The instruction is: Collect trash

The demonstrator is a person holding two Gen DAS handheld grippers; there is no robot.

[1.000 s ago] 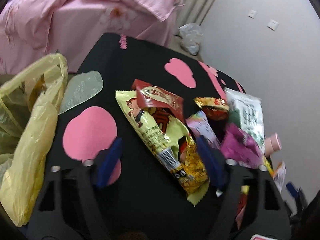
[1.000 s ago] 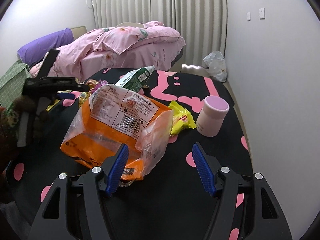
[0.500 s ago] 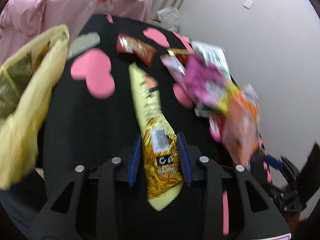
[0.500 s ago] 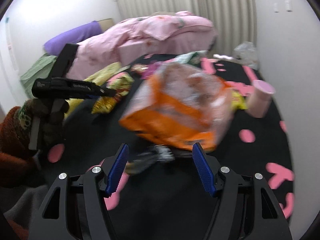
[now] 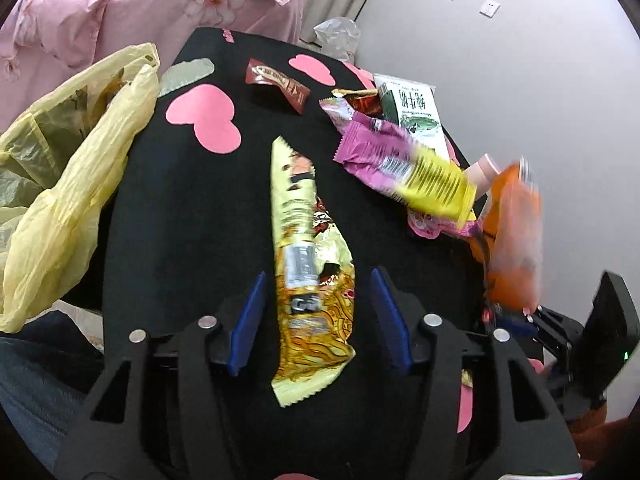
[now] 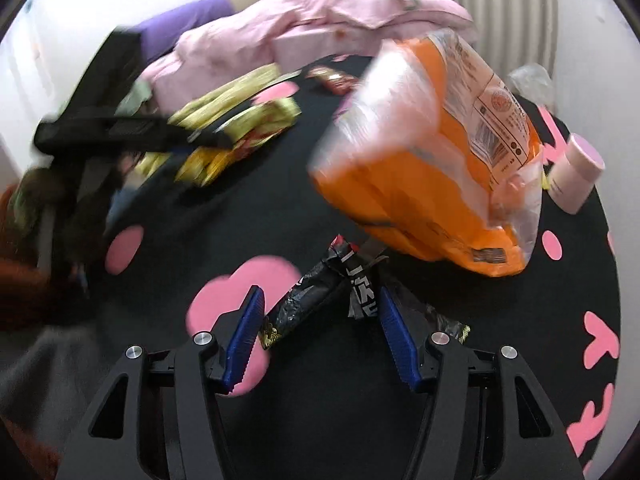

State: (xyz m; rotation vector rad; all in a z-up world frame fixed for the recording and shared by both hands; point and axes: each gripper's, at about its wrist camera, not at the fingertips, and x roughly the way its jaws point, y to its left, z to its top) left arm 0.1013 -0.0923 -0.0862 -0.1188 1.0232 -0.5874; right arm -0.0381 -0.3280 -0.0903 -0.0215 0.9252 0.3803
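Note:
A long yellow snack wrapper (image 5: 308, 256) lies on the black table (image 5: 180, 208), its lower part between the blue pads of my open left gripper (image 5: 316, 300), which do not touch it. A yellow plastic bag (image 5: 68, 172) hangs at the table's left edge. My right gripper (image 6: 320, 316) is open around a black crumpled wrapper (image 6: 320, 292). A big orange bag (image 6: 432, 168) sits just beyond it. The orange bag also shows in the left wrist view (image 5: 512, 236).
In the left wrist view, a red wrapper (image 5: 278, 84), a purple wrapper (image 5: 372, 152), a yellow pack (image 5: 436, 184) and a green-white pack (image 5: 412, 112) lie at the far right. A pink cup (image 6: 576, 176) stands right of the orange bag. A pink bed (image 5: 140, 8) is behind.
My left gripper's jaws have opened wider around the yellow wrapper. My right gripper has moved forward over the black wrapper, which now lies between its pads.

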